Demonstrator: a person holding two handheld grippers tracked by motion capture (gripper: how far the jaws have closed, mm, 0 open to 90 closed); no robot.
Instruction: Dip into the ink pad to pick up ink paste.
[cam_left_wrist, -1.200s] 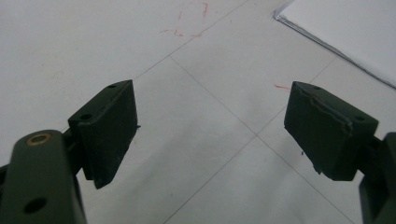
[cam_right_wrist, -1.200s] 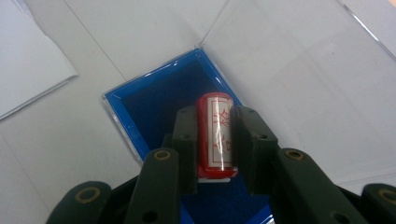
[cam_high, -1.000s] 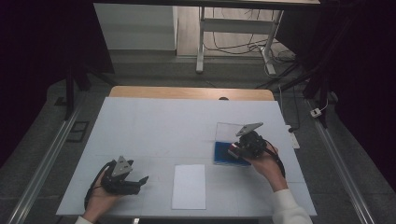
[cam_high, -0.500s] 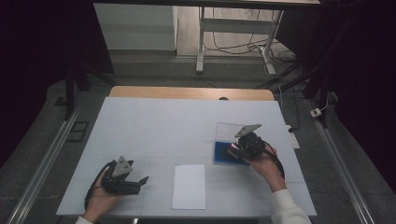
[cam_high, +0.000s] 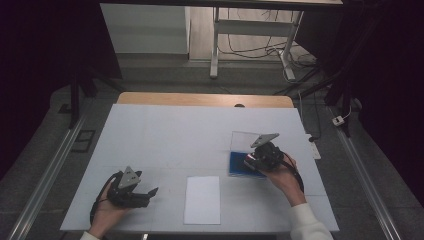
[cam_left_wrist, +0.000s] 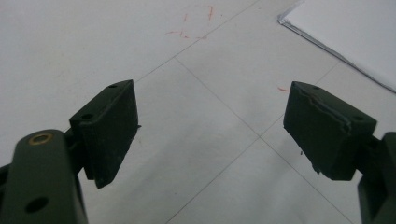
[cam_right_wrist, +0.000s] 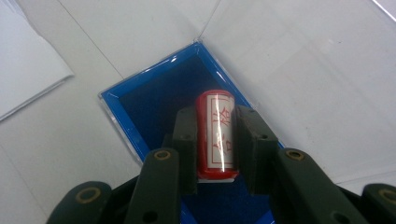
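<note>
High view overhead, far; claw views close, sharing table (cam_high: 165, 135).

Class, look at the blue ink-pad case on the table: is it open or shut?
Open. The blue case shows its dark pad uncovered, its clear lid lies flat beyond it, and the right gripper holds the red stamp over it.

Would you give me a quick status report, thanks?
Right gripper shut on red stamp, over blue ink pad. Left gripper open, idle beside white paper. Nothing in the way.
</note>
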